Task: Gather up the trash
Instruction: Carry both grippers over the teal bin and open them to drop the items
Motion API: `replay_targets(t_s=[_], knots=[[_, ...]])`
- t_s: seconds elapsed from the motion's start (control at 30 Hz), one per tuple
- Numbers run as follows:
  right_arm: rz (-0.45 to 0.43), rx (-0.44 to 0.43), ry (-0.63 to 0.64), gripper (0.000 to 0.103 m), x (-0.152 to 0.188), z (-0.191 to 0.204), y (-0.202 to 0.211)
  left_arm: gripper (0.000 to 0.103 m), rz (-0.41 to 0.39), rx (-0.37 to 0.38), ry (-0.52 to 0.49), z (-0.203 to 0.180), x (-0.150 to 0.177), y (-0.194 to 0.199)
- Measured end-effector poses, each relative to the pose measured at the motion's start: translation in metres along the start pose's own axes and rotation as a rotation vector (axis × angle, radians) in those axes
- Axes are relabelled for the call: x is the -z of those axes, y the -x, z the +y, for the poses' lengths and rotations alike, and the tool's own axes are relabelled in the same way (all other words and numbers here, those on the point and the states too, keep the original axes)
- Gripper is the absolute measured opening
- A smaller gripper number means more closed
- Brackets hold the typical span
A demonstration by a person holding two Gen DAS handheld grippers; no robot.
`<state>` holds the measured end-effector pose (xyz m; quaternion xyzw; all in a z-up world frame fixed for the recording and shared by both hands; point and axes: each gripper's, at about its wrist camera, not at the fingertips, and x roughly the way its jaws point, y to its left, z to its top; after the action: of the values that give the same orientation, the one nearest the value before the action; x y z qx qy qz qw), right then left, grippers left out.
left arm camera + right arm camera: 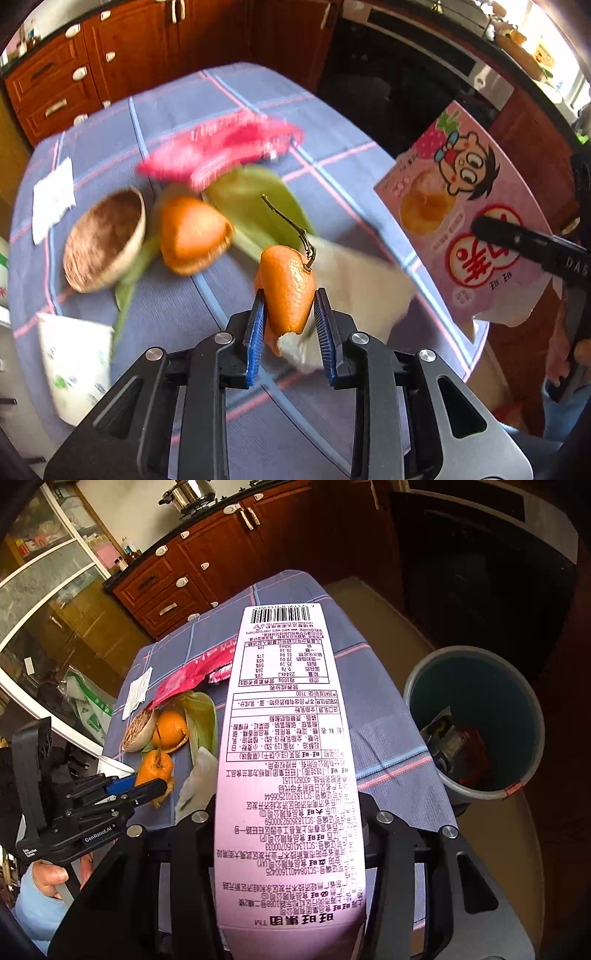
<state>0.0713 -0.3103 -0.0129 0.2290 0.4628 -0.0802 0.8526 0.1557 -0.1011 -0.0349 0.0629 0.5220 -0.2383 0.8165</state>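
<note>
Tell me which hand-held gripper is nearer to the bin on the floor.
The right. The right hand-held gripper, shut on the pink snack box, sits over the table edge beside the bin. The left hand-held gripper holds orange peel on the far side.

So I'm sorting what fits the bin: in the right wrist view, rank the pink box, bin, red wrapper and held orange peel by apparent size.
1. pink box, inflated by nearness to the camera
2. bin
3. red wrapper
4. orange peel

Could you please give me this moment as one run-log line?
left gripper: shut on orange mandarin peel with stem | right gripper: shut on pink snack box | grey bin: beside table, holds wrappers
</note>
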Motion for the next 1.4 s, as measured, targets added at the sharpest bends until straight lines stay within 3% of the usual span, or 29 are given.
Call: replay_targets(t_s=[0.2, 0.4, 0.6, 0.8, 1.03, 1.2, 1.4], knots=[[0.0, -0.008, -0.001, 0.043, 0.01, 0.004, 0.008, 0.022, -0.053, 0.005, -0.014, -0.01, 0.015, 0.016], [-0.065, -0.013, -0.031, 0.043, 0.003, -0.009, 0.035, 0.023, -0.099, 0.044, -0.091, -0.042, -0.002, 0.037], [-0.129, 0.038, -0.102, 0.043, -0.009, -0.051, 0.064, 0.023, -0.073, 0.111, -0.201, -0.103, -0.032, 0.012], [-0.154, 0.138, -0.174, 0.043, -0.026, -0.113, 0.082, 0.023, 0.005, 0.173, -0.277, -0.164, -0.067, -0.033], [-0.021, 0.237, -0.199, 0.043, -0.049, -0.176, 0.056, 0.023, 0.095, 0.192, -0.313, -0.209, -0.107, -0.093], [0.1, 0.221, -0.228, 0.043, -0.061, -0.205, 0.02, 0.023, 0.143, 0.197, -0.349, -0.233, -0.126, -0.129], [0.16, 0.221, -0.243, 0.044, -0.068, -0.225, -0.006, 0.024, 0.193, 0.201, -0.376, -0.249, -0.136, -0.165]])
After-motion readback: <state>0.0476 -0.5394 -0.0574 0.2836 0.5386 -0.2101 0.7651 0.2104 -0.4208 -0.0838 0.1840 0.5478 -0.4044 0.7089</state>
